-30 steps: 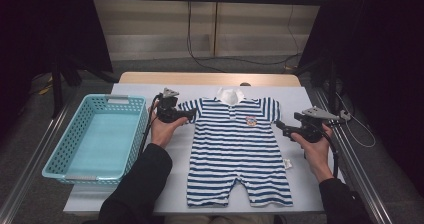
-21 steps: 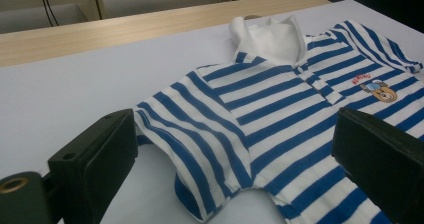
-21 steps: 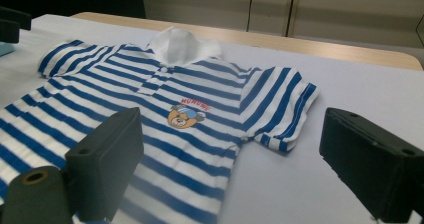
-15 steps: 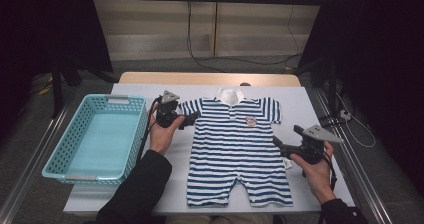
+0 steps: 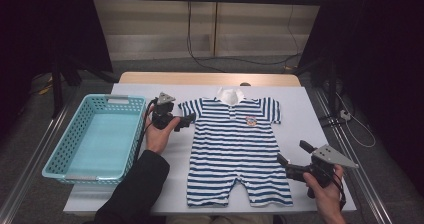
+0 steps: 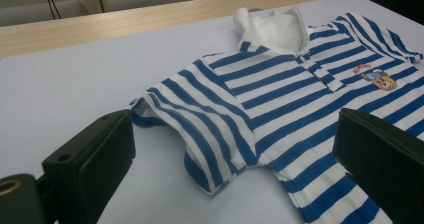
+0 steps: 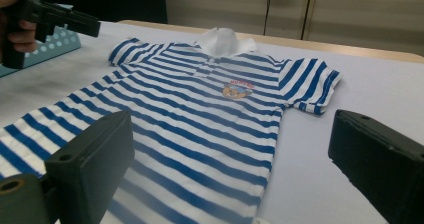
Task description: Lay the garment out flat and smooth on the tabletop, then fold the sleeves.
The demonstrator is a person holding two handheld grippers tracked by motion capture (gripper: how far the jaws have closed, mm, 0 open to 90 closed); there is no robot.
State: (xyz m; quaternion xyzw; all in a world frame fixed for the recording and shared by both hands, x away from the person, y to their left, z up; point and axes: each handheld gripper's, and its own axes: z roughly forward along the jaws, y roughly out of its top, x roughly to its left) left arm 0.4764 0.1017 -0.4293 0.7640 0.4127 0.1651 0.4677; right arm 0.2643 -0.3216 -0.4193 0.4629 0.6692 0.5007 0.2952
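Observation:
A blue-and-white striped baby romper [image 5: 235, 149] with a white collar [image 5: 230, 95] lies flat on the white table [image 5: 320, 119]. My left gripper [image 5: 187, 121] rests at the romper's left sleeve [image 6: 200, 119] with its jaws wide apart. The sleeve lies ahead between them, untouched. My right gripper [image 5: 291, 152] hovers at the romper's right edge, beside the right leg. Its jaws have just been opening and stand wide in the right gripper view [image 7: 232, 134]. The striped cloth [image 7: 200, 134] spreads below and ahead of them, and the pads press on nothing.
A light blue mesh basket [image 5: 116, 99] stands on the table's left part. A wooden strip [image 5: 210, 78] runs along the far edge. Cables hang off the right side [image 5: 350, 124]. Bare table lies right of the romper.
My right gripper moved from beside the right sleeve toward the near edge, ending beside the romper's right leg. The left gripper stayed at the left sleeve.

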